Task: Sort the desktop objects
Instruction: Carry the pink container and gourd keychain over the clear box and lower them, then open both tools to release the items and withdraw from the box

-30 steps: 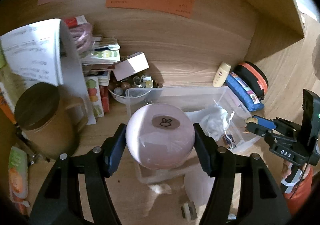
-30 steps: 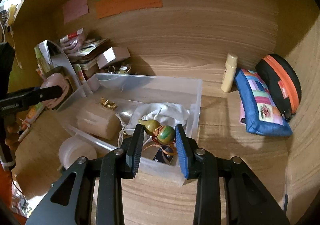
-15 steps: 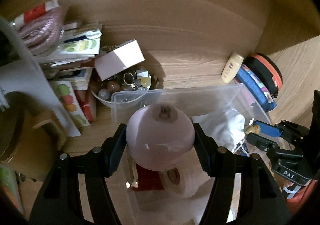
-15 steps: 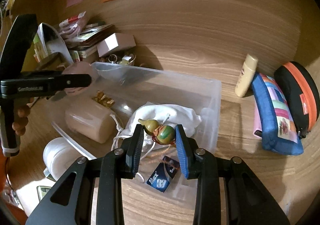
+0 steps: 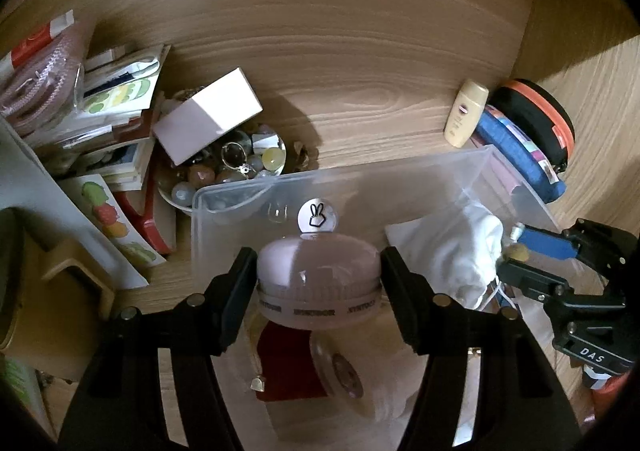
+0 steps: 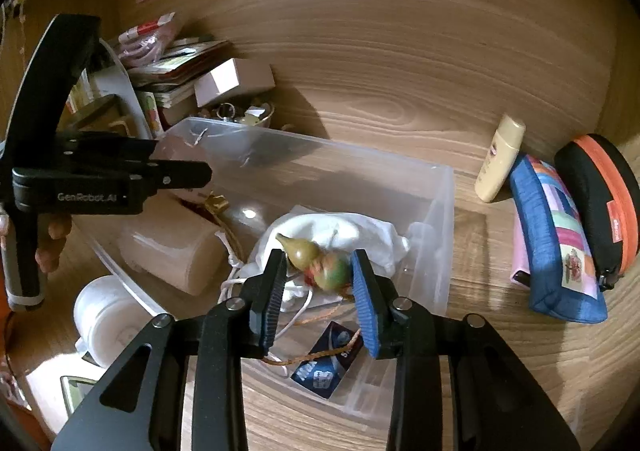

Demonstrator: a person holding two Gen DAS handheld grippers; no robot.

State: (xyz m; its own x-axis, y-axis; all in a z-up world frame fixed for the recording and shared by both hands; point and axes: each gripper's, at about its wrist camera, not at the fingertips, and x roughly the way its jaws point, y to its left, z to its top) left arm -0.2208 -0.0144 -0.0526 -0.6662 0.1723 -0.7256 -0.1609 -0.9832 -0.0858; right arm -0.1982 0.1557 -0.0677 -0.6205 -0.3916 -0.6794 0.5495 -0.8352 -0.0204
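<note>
A clear plastic bin stands on the wooden desk. My left gripper is shut on a round pink jar and holds it over the bin's left part. My right gripper has widened around a small gourd ornament with an orange cord, above the white cloth bag in the bin; the gourd looks blurred and loose between the jaws. The bin also holds a beige roll, a red box and a blue packet.
A bowl of beads, a white box and stacked packets sit left of the bin. A cream bottle, a blue pouch and a black-orange case lie at right. A white jar stands front left.
My left gripper has tipped forward and lowered the pink jar into the bin. My right gripper's jaws have spread, and the gourd is slipping between them over the cloth bag.
</note>
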